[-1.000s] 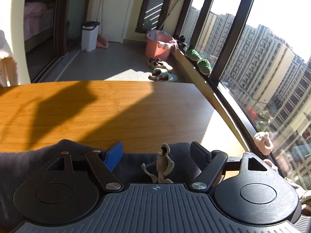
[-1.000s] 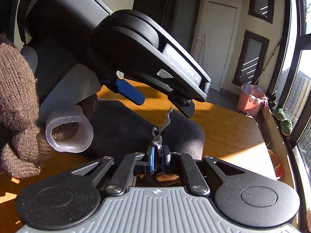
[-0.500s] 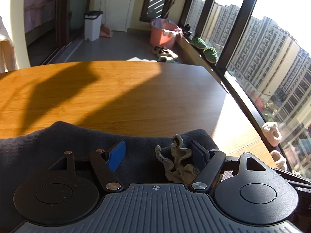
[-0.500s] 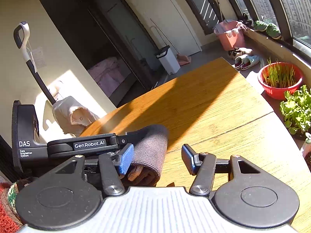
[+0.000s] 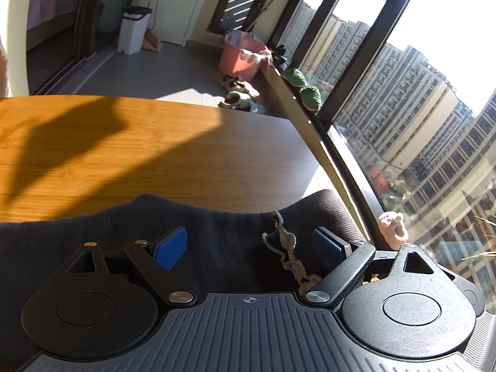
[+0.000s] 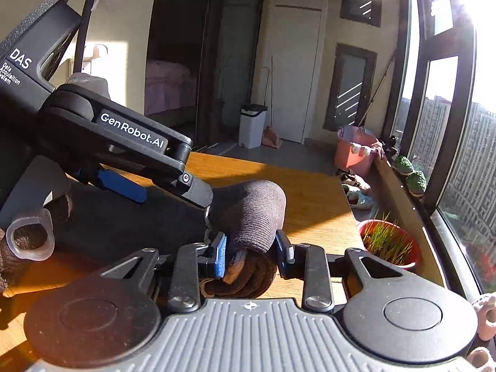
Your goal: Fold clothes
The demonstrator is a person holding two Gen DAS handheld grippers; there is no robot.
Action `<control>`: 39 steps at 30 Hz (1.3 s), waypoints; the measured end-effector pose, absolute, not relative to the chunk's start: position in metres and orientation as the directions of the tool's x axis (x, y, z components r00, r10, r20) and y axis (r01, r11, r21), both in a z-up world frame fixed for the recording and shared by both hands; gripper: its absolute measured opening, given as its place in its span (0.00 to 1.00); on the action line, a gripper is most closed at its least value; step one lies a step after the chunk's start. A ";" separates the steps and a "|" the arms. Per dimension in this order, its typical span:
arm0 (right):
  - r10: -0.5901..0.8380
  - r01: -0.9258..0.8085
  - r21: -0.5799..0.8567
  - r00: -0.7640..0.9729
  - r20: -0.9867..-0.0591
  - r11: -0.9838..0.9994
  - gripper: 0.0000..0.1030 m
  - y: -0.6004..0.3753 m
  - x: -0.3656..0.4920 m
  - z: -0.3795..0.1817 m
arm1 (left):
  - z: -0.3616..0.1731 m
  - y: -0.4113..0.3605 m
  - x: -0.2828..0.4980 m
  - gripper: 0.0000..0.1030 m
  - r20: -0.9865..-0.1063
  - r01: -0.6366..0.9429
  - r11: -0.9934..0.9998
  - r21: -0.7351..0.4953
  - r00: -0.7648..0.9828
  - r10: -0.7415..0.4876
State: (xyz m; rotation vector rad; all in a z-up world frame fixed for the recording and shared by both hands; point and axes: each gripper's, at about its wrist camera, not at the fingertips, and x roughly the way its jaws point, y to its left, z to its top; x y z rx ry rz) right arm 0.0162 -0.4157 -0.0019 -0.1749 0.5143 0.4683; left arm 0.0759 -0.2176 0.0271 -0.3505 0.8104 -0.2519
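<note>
Garment roll is clamped endwise by right gripper, pointing toward table's far edge; left gripper is spread.

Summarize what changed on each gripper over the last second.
The right hand-held gripper went from pinched shut on the beige drawstring, to wide open, and now has its fingers around the rolled cuff of the dark knit garment. The left hand-held gripper stayed open over the garment, which remains on the wooden table.
</note>
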 end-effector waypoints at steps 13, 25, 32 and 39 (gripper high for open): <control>0.314 -0.492 -0.350 0.833 -0.456 0.797 0.34 -0.405 0.004 0.014 | 0.013 -0.251 0.095 0.60 -0.685 0.133 0.899 -0.416 0.604 -0.407; 0.410 -0.477 -0.013 0.767 -0.493 0.879 0.34 -0.431 0.022 0.016 | 0.013 -0.231 0.085 0.58 -0.675 0.093 0.894 -0.438 0.623 -0.395; 0.355 -0.474 -0.149 0.801 -0.482 0.868 0.34 -0.419 0.011 0.015 | 0.027 -0.231 0.080 0.58 -0.627 0.129 0.838 -0.531 0.605 -0.490; 0.336 -0.341 0.078 0.816 -0.470 0.937 0.61 -0.446 0.017 0.023 | -0.009 -0.239 0.097 0.60 -0.660 0.069 0.822 -0.565 0.560 -0.501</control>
